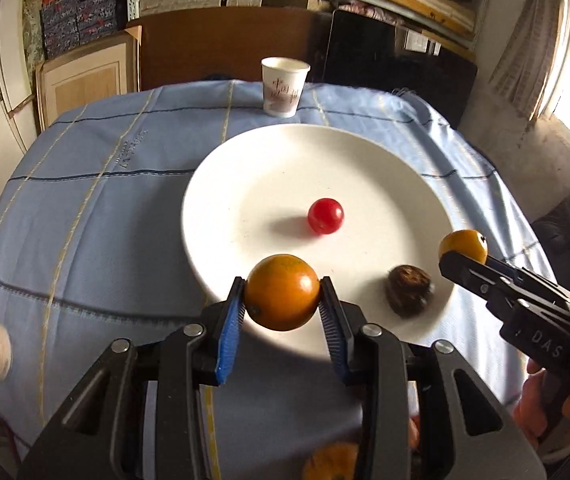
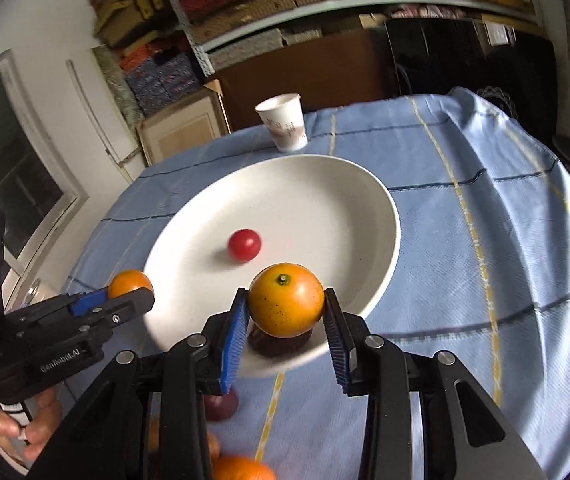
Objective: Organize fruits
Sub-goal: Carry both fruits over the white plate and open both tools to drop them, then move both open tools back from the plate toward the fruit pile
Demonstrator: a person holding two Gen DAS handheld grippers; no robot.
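Each gripper clamps an orange over the near edge of a white plate point(image 1: 221, 184): the left gripper point(image 1: 281, 304) at its near rim, the right gripper point(image 2: 285, 312) above a dark brown fruit point(image 1: 409, 290). A red tomato point(image 1: 325, 216) sits mid-plate; a paper cup point(image 1: 284, 86) stands at the table's far edge.

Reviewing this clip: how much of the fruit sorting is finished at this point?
Partly done. On the white plate lie a red cherry tomato and a dark wrinkled fruit. In hand: the left gripper and right gripper each clamp an orange fruit over the plate's near edge, neither released. Left: blurred fruit still lies on the blue cloth below the grippers.
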